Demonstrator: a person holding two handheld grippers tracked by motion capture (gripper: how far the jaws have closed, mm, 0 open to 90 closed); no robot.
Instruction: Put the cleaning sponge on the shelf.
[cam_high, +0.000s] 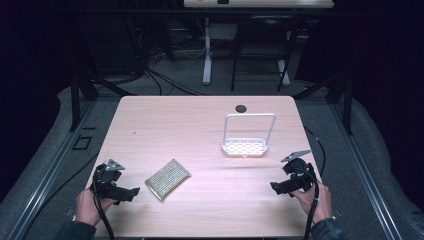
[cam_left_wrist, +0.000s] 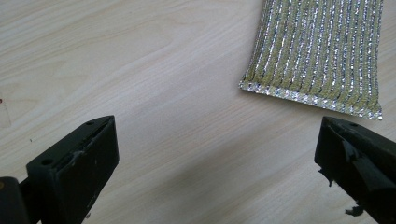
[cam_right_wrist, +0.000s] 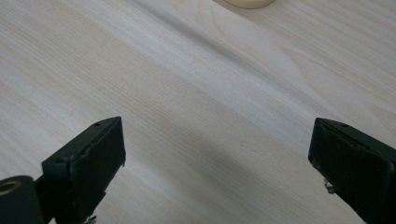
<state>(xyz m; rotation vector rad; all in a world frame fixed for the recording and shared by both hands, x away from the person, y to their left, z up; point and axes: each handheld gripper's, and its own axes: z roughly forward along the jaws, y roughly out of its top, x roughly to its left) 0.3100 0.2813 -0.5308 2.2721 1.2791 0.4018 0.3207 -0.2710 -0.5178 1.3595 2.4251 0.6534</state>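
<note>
on table near left gripper (cam_high: 131, 192) lies sponge (cam_high: 168, 178), no label readable; both grippers' jaws spread, empty

A flat rectangular scouring pad (cam_high: 168, 179), yellow-green with silvery stripes, lies askew on the table's near left.

The pale wooden table (cam_high: 165, 120) looks smooth and matt, grain showing. The yellow-and-silver woven scouring pad (cam_left_wrist: 317, 51) is rough, glittery, ribbed. The small white rack (cam_high: 245, 146) looks like glossy plastic with a perforated base.
</note>
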